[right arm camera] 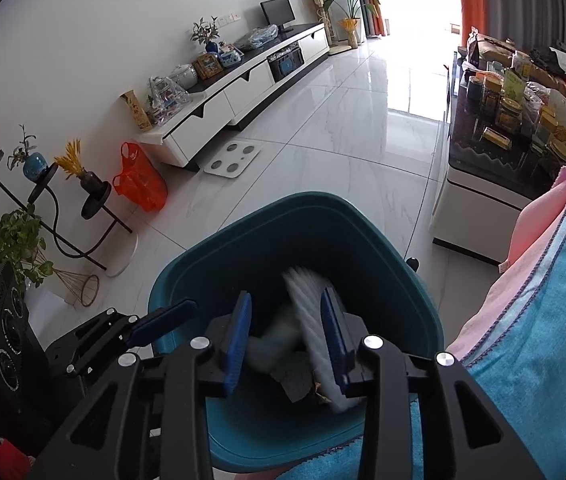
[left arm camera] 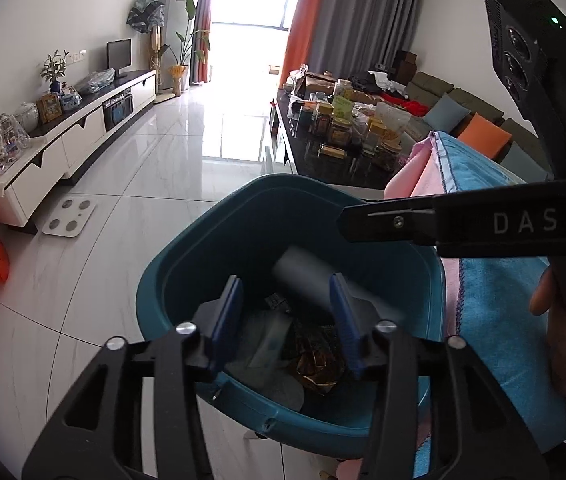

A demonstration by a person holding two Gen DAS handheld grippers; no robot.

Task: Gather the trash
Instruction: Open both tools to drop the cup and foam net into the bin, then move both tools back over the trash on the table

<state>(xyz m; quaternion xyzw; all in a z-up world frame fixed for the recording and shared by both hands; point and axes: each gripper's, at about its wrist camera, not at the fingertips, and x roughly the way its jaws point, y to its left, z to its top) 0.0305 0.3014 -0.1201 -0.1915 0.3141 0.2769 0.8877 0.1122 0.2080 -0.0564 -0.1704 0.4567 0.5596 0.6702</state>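
A teal trash bin [left arm camera: 171,276] stands on the floor below both grippers; it also shows in the right wrist view [right arm camera: 395,240]. Inside lie a white wrapper [left arm camera: 271,344] and a gold-brown foil wrapper [left arm camera: 317,354]. A blurred grey tube [left arm camera: 303,280] is in the air between the fingers of my open left gripper [left arm camera: 289,322], falling into the bin. My right gripper [right arm camera: 287,340] is open above the bin, and a blurred white ribbed piece [right arm camera: 311,304] drops beside its right finger. The right gripper's finger [left arm camera: 387,220] reaches over the bin rim in the left wrist view.
A blue towel over a pink cloth [left arm camera: 495,264] covers the surface right of the bin. A dark coffee table [left arm camera: 323,160] crowded with jars stands behind. A white TV cabinet [left arm camera: 83,132], a floor scale [left arm camera: 69,216] and an orange bag [right arm camera: 139,178] are at left, with a plant stand [right arm camera: 43,200].
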